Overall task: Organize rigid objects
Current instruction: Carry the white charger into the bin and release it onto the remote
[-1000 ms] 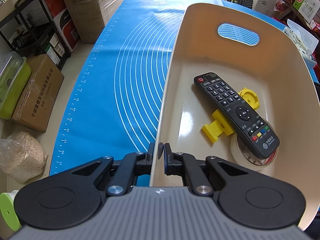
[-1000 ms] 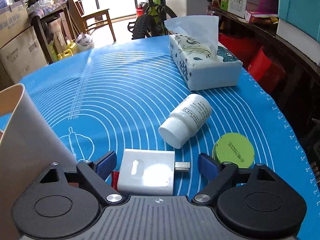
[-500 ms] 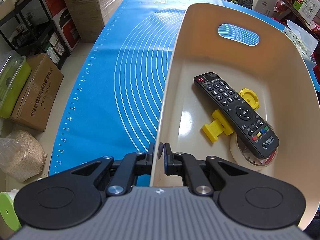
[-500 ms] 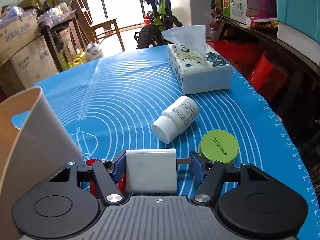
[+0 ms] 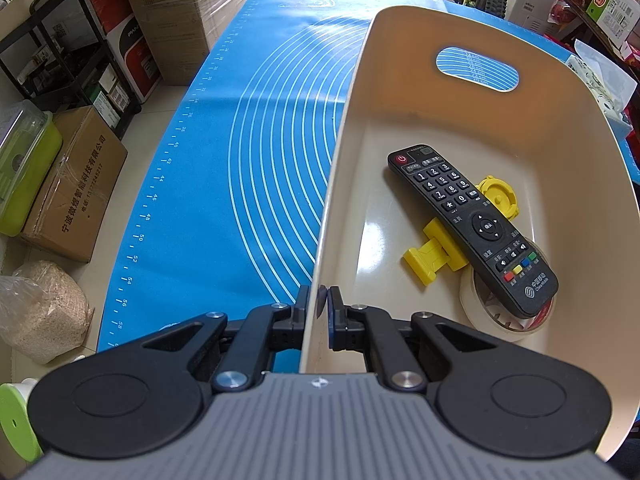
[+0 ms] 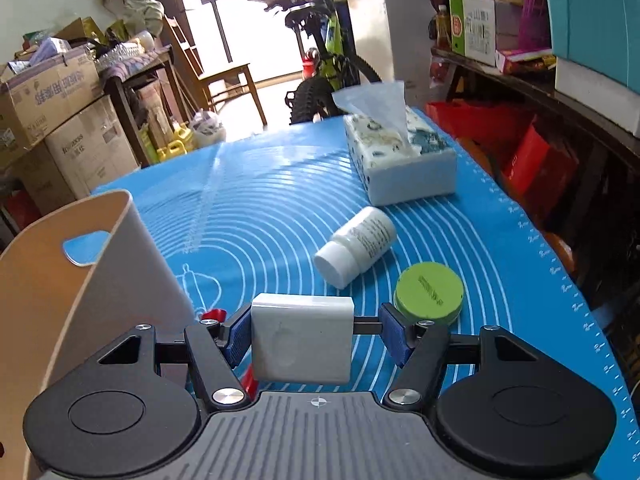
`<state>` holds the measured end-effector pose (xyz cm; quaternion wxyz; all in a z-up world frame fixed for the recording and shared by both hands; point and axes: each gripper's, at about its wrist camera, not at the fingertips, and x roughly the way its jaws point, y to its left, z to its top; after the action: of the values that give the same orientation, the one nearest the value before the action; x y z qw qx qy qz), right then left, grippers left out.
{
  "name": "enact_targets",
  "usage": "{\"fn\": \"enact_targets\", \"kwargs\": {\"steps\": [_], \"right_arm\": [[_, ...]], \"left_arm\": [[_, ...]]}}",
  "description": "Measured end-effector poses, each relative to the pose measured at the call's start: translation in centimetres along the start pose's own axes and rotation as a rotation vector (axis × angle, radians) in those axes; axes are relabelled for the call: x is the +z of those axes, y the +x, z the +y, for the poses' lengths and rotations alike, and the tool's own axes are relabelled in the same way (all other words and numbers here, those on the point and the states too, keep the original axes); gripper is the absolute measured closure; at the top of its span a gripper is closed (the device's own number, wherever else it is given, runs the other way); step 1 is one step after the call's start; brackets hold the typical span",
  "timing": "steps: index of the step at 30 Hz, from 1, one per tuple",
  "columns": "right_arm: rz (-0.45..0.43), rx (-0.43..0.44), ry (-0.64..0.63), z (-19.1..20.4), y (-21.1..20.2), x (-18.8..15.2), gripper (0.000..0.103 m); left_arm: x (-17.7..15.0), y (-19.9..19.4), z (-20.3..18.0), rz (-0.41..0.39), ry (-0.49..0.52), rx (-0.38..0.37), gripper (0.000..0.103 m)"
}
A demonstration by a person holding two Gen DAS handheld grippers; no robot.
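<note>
My left gripper (image 5: 318, 304) is shut on the near left wall of the beige bin (image 5: 580, 128), one pad inside and one outside. In the bin lie a black remote (image 5: 468, 224), a yellow clamp (image 5: 430, 256), a yellow round piece (image 5: 500, 196) and a tape roll (image 5: 480, 312) under the remote's end. My right gripper (image 6: 316, 332) is shut on a white charger block (image 6: 302, 340) and holds it above the blue mat (image 6: 260, 216). The left pad presses the block's side and the right pad its plug. The bin (image 6: 80, 300) stands just to the left.
On the mat ahead of the right gripper lie a white pill bottle (image 6: 356, 242) on its side, a green round tin (image 6: 428, 292) and a tissue box (image 6: 400, 164). A small red object (image 6: 214, 314) lies by the bin's corner. Cartons, shelves and a bicycle ring the table.
The right gripper's jaws closed on the white charger block and lifted it off the mat, tilting the view upward. The left gripper and the bin have not moved.
</note>
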<state>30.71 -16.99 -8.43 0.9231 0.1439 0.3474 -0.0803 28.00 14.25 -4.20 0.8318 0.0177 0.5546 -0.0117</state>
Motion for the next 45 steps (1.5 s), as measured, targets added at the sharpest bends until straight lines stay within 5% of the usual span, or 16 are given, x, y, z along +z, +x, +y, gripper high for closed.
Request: {"fn": "enact_targets", "kwargs": {"steps": [9,19,26,41,45], "right_arm": [[-0.087,0.084,0.014,0.8,-4.0,2.6,0.034],[-0.150,0.266,-0.105,7.0,-8.2,5.0,0.034],[-0.075,0.330,-0.221,12.0,-7.2,3.5,0.034],[0.207,0.273,-0.495,17.6,-3.0,-0.8,0.034],[0.226,0.325,-0.452,17.3,-3.5,-0.5,0.031]], "left_arm": [[0.0,0.0,0.0,0.000,-0.002,-0.001,0.093],[0.0,0.0,0.0,0.000,-0.002,-0.001,0.093],[0.0,0.0,0.0,0.000,-0.002,-0.001,0.094],[0.0,0.1,-0.3,0.001,-0.002,0.003,0.094],[0.1,0.1,-0.2,0.002,0.000,0.003,0.094]]}}
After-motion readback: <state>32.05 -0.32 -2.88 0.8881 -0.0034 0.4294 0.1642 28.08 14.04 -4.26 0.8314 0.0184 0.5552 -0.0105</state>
